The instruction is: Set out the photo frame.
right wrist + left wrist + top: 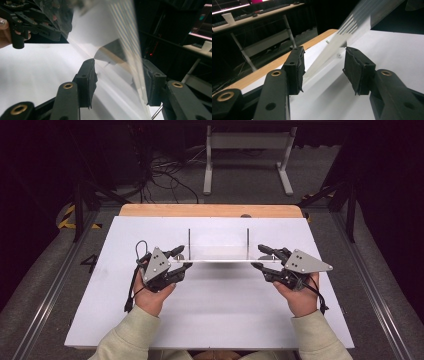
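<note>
Clear panel [218, 251] edges between gaping jaws (both sides) — ungripped.

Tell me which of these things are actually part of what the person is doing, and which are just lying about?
In use:
- clear plastic sheet, standing between both grippers
- left hand-held gripper, jaws open around its end
- right hand-held gripper, jaws open around the other end
- white table

Lying about:
- cables on the floor
- white frame legs
- paper cup on a far desk

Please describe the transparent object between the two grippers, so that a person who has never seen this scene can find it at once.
Start at the white table with a wooden strip along its far edge. Near its middle, between the left gripper and the right gripper, lies a clear plastic stand. Unlike the black grippers, it is see-through, with two thin upright edges.
</note>
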Demonstrator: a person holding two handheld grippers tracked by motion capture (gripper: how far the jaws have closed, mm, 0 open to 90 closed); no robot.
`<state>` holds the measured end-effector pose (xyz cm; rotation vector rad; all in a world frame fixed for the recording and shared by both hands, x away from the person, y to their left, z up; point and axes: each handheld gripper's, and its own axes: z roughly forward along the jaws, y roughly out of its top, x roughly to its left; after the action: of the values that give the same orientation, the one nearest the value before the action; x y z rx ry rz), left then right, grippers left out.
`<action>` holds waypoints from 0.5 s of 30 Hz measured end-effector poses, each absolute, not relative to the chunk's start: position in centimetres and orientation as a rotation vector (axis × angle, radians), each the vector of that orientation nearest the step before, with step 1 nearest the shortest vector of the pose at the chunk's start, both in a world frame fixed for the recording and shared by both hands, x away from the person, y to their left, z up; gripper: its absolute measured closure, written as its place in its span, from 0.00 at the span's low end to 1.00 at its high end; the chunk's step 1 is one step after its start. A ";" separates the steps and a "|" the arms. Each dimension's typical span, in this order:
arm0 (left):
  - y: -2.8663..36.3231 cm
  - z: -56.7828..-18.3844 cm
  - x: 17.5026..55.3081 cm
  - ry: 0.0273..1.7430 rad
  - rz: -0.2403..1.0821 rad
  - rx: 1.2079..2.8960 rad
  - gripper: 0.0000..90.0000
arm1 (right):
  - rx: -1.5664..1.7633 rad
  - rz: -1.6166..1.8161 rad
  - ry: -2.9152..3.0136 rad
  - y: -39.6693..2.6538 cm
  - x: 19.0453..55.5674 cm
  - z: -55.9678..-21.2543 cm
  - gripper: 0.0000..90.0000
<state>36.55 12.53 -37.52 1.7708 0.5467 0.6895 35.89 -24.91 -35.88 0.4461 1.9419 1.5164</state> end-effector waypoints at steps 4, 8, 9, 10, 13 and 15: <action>12.3 -36.9 36.1 0.540 0.728 1.766 0.61 | 0.445 1.519 1.901 -24.9 35.5 -35.3 0.56; 12.3 -36.1 35.9 0.537 0.763 1.753 0.62 | 0.451 1.483 1.855 -24.6 34.9 -34.6 0.57; 12.4 -35.9 35.9 0.541 0.755 1.748 0.62 | 0.447 1.478 1.846 -24.5 34.7 -34.4 0.58; 12.4 -35.8 35.9 0.539 0.757 1.745 0.62 | 0.441 1.476 1.834 -24.4 34.5 -34.1 0.59; 12.5 -35.2 35.7 0.538 0.761 1.729 0.63 | 0.431 1.491 1.811 -24.4 34.2 -33.6 0.60; 12.5 -35.1 35.6 0.536 0.762 1.723 0.63 | 0.429 1.494 1.801 -24.4 34.0 -33.4 0.61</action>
<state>35.65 12.48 -35.05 1.7229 0.5362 0.7619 34.02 -24.44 -33.37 0.4294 1.8011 1.4945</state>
